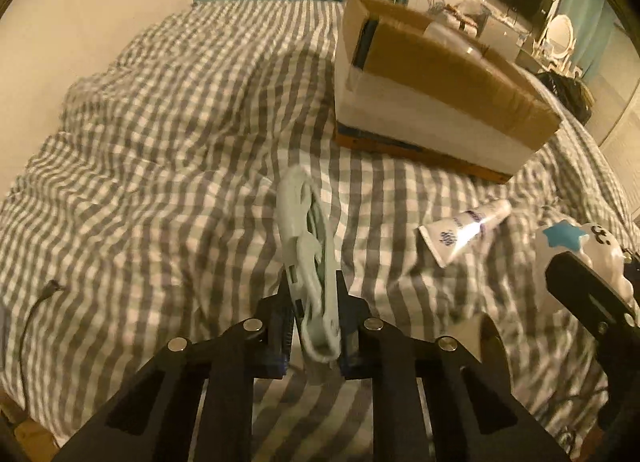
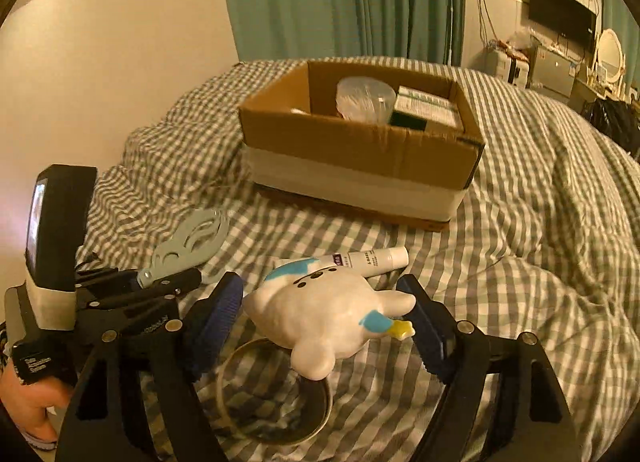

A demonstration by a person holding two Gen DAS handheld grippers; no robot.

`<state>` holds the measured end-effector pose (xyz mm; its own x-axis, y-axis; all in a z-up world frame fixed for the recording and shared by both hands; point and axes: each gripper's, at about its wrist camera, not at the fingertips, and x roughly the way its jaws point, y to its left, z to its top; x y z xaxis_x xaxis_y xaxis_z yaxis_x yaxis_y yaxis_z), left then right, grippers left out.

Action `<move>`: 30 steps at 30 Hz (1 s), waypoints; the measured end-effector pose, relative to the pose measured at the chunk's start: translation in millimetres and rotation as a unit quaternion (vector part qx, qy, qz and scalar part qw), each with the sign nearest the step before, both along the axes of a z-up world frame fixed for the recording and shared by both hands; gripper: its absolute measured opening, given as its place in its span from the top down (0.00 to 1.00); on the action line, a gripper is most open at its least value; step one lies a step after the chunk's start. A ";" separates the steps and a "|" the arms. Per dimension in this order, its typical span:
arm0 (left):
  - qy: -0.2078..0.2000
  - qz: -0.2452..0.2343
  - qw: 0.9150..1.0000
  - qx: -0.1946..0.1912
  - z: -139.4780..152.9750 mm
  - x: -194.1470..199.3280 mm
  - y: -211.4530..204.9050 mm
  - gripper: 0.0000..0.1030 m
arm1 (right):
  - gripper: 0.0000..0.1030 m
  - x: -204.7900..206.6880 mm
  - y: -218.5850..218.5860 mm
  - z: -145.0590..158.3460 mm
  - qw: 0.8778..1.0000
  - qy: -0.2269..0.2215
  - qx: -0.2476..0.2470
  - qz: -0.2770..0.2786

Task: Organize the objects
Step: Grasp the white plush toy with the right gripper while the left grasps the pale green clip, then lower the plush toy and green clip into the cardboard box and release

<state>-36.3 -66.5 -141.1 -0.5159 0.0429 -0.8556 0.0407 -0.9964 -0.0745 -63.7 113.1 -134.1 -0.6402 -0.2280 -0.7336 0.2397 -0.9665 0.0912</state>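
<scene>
left gripper (image 1: 316, 326) clenched on the pale cutout paddle (image 1: 306, 238) above the checked bedding (image 1: 160, 165), right gripper (image 2: 320, 326) spread around the white figurine (image 2: 324, 314); best lifted level, released well inside the cardboard box (image 2: 352, 141).

On the bed (image 2: 540, 221), my cardboard box (image 2: 360, 149) sits furthest back. Before it lies the tube (image 2: 372, 260), the figurine (image 2: 320, 314) nearer still, the tape roll (image 2: 276, 394) under that.
</scene>
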 end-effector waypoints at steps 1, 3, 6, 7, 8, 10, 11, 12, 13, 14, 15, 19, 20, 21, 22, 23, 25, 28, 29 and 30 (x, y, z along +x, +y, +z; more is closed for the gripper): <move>0.006 0.000 1.000 -0.001 6.8 5.6 -0.1 0.86 | 0.23 3.0 -1.8 3.4 1.000 0.003 0.002 0.001; 0.018 -0.003 1.000 -0.004 18.3 9.5 -1.1 0.86 | 0.23 11.8 -4.3 12.4 1.000 0.011 0.003 0.004; 0.036 -0.005 0.999 -0.004 35.5 17.2 -3.0 0.86 | 0.23 21.8 -11.6 25.9 1.000 0.024 0.006 0.007; 0.042 -0.006 0.999 -0.003 40.3 17.8 -4.7 0.86 | 0.23 25.1 -12.4 30.2 1.000 0.027 0.008 0.009; 0.048 -0.006 0.999 -0.002 47.0 20.1 -4.5 0.86 | 0.23 28.2 -13.1 34.9 0.999 0.032 0.009 0.009; 0.065 -0.009 0.998 -0.004 62.1 26.6 -3.3 0.86 | 0.23 35.0 -13.9 46.5 0.999 0.043 0.013 0.011; 0.076 -0.011 0.997 -0.006 71.5 30.7 -2.0 0.86 | 0.23 37.7 -13.8 51.0 0.999 0.048 0.014 0.011; 0.083 -0.012 0.996 -0.006 77.2 34.6 -0.4 0.86 | 0.23 41.0 -14.1 57.6 0.998 0.054 0.016 0.009; 0.091 -0.014 0.996 -0.005 85.2 38.3 0.4 0.86 | 0.23 44.7 -14.3 64.3 0.998 0.060 0.019 0.008; 0.100 -0.015 0.995 -0.004 93.6 42.1 2.2 0.86 | 0.23 47.5 -14.0 70.5 0.998 0.066 0.021 0.007; 0.109 -0.018 0.994 -0.002 101.9 45.5 3.4 0.86 | 0.23 51.8 -14.1 77.5 0.997 0.074 0.024 0.006; 0.141 -0.028 0.990 0.004 131.6 57.8 12.1 0.86 | 0.23 63.4 -12.0 104.1 0.995 0.100 0.025 0.007; 0.150 -0.032 0.988 0.004 138.3 59.4 15.0 0.86 | 0.23 64.7 -11.3 109.5 0.994 0.105 0.026 0.007; 0.160 -0.038 0.986 0.004 147.1 59.6 18.8 0.86 | 0.23 65.8 -10.4 118.1 0.993 0.114 0.027 0.006; 0.165 -0.042 0.985 0.004 151.6 59.3 21.4 0.86 | 0.23 65.6 -9.3 124.8 0.993 0.119 0.025 0.006; 0.170 -0.047 0.984 0.005 157.2 57.4 24.4 0.86 | 0.23 63.9 -7.5 133.4 0.992 0.126 0.022 0.006; 0.178 -0.055 0.982 0.005 167.0 49.6 31.5 0.86 | 0.23 59.3 -4.7 144.5 0.991 0.135 0.017 0.004; 0.186 -0.064 0.981 0.002 176.0 28.5 39.7 0.86 | 0.23 43.6 2.9 157.7 0.989 0.145 0.018 -0.003; 0.188 -0.066 0.980 0.001 177.8 21.7 41.6 0.86 | 0.23 35.6 6.0 160.4 0.989 0.146 0.015 -0.005; 0.189 -0.067 0.980 0.002 178.7 15.0 42.8 0.86 | 0.23 26.1 9.3 162.1 0.989 0.145 0.012 -0.007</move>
<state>-21.3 -23.7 37.6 -0.7853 0.1345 -0.6043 -0.1219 -0.9906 -0.0621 -37.6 122.4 28.1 -0.8270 -0.2027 -0.5243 0.2391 -0.9710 -0.0017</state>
